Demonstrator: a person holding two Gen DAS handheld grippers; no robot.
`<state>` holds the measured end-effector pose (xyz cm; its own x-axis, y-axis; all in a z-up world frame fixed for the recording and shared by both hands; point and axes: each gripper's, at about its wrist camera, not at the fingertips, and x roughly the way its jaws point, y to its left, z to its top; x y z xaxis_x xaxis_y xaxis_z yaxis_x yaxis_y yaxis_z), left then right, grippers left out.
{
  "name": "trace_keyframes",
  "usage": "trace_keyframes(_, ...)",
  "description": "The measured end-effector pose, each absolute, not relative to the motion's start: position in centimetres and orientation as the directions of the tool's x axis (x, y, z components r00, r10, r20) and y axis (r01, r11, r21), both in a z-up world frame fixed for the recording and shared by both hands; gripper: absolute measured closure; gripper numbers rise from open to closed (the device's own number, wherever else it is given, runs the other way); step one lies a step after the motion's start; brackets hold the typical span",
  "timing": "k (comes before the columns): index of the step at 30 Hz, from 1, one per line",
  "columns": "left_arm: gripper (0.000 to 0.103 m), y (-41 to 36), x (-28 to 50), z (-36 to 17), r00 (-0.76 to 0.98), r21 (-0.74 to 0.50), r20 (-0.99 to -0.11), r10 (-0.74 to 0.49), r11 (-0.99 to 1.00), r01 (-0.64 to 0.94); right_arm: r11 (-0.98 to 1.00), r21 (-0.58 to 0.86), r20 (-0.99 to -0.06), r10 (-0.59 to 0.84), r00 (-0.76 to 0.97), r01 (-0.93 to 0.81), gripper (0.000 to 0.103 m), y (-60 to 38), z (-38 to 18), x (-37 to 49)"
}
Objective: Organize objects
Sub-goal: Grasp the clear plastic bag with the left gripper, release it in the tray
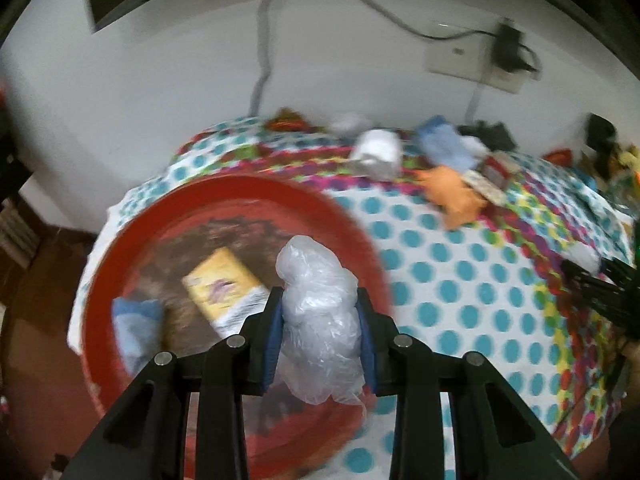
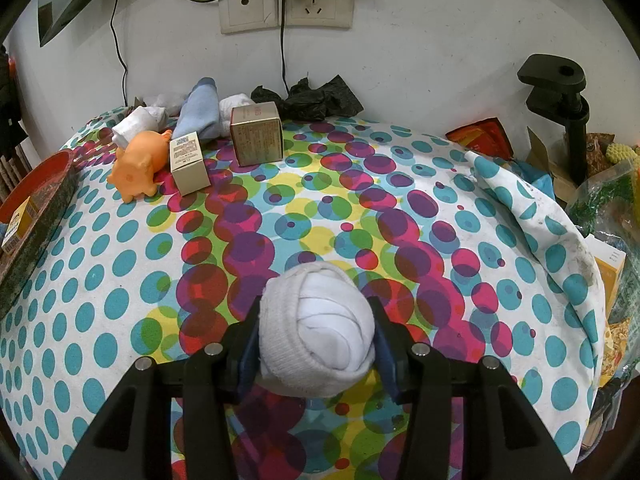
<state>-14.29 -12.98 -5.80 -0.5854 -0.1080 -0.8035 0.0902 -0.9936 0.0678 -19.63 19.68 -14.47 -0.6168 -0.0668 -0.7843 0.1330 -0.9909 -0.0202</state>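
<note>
Evidently the left gripper (image 1: 320,336) jaws are clenching a crumpled clear plastic bag (image 1: 318,320), feather-light and slippery, above the round red basin (image 1: 224,196) at six o'clock; the right gripper (image 2: 316,340) jaws are squeezing a soft balled white sock (image 2: 316,326) mid-body.

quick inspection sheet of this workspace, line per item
surface: table under a polka-dot cloth, its right edge bunched up.
job's things: red basin holds a yellow box and a blue cloth; orange pig toy, two cartons and a blue sock wait by the wall.
clutter: black bag, packets at right.
grippers: left gripper shut on a clear plastic bag; right gripper shut on a rolled white sock.
cables: black leads run from the wall sockets.
surroundings: white wall, black clamp stand.
</note>
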Motion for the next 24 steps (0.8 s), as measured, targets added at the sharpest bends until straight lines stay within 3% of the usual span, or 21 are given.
trace_keyframes(9, 0.071, -20.4, -12.5, -8.2, -0.524, 0.065, -0.832, -0.18, -0.971, 0.231, -0.991, -0.02, -0.784, -0.066, -0.617, 0.132, 0.054, 19.7, -14.5, -19.6)
trace_keyframes(24, 0.068, -24.1, -11.0, -11.7, -0.468, 0.066, -0.861, -0.198, -0.957, 0.282, -0.991, -0.022, -0.784, -0.064, -0.617, 0.131, 0.053, 19.6, -14.5, -19.6)
